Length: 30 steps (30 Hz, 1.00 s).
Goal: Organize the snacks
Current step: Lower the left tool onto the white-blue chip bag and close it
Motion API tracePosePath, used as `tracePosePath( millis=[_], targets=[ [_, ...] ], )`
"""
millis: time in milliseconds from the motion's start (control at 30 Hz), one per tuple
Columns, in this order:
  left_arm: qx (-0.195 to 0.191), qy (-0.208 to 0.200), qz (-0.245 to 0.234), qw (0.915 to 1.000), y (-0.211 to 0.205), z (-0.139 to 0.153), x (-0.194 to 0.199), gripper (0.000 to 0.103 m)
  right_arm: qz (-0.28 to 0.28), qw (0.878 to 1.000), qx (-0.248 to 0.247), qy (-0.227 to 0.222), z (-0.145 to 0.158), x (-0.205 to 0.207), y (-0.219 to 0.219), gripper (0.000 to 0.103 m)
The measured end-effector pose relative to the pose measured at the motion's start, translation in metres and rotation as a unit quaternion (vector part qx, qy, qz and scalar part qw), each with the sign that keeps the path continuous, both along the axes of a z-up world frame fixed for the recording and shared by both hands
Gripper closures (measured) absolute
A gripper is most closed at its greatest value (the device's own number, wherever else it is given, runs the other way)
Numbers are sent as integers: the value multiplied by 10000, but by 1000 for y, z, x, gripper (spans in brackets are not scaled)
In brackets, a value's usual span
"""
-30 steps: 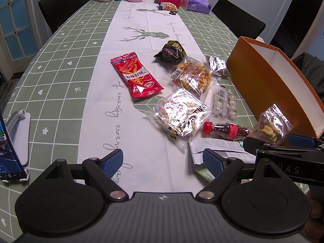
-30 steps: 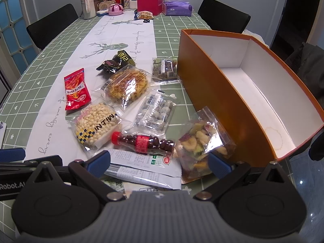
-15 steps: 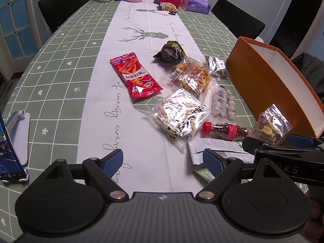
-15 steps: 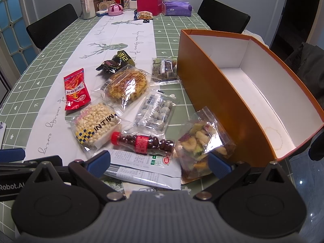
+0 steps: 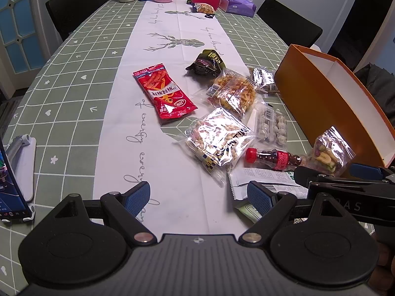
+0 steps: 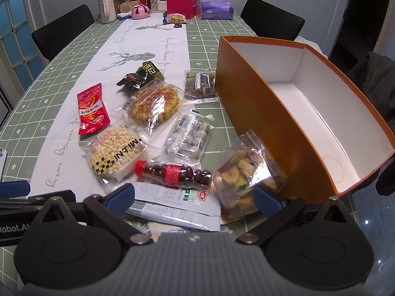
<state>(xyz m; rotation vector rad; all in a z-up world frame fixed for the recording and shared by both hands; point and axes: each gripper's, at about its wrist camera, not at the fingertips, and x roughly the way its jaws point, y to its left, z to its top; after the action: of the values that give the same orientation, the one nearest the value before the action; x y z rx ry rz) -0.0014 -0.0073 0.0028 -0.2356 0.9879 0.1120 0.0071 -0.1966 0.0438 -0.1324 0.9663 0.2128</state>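
Observation:
Several snack packs lie on the table beside an empty orange box (image 6: 284,113) (image 5: 328,98): a red packet (image 6: 91,109) (image 5: 164,95), a waffle bag (image 6: 155,103), a puffed-ball bag (image 6: 116,154) (image 5: 218,139), a small bottle of dark candies (image 6: 172,172) (image 5: 271,157), a dried-fruit bag (image 6: 244,175) (image 5: 330,151) and white sachets (image 6: 172,202). My right gripper (image 6: 193,197) is open low over the sachets, the fruit bag by its right finger. My left gripper (image 5: 198,196) is open above bare runner cloth, left of the pile.
A phone on a white stand (image 5: 14,170) sits at the near left edge. Black chairs (image 6: 61,29) (image 6: 271,17) flank the table. Bottles, a red box (image 6: 181,5) and a purple tissue pack (image 6: 216,7) crowd the far end.

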Motion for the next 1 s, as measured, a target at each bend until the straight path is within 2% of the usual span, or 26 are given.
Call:
tracePosePath(
  millis=[300,367,433,500,600,633,733,833,1000],
  targets=[
    [-38,-18,-21,10000,-2,2,1,0,80,9999,47,67,4,4,-2,3],
    [-47,-19,-42,10000,-2,4,3,0,193,9991,368,39,12,11,-12,3],
    [-80,-24,-65,9999,-2,4,4,0,245,9988,417,-9,15,12,-14,3],
    [-138,7,-114,9998,0,2,4,0,492,9972,418,-381,27,16,-26,3],
    [-205,81,-243,9995,-1,-3,3,0,786,9936,470,-661,33,16,-36,3],
    [-223,110,-295,9993,-4,-5,2,0,1161,9879,564,-864,36,15,-44,3],
    [-272,179,-460,9984,-12,-9,-1,0,1652,9782,626,-1088,35,11,-50,3],
    [-432,247,-655,9966,-22,-12,-5,0,1774,9774,523,-1029,26,16,-57,3],
    [-809,281,-890,9923,-37,-17,-13,0,2198,9692,732,-839,21,15,-58,3]
  ],
)
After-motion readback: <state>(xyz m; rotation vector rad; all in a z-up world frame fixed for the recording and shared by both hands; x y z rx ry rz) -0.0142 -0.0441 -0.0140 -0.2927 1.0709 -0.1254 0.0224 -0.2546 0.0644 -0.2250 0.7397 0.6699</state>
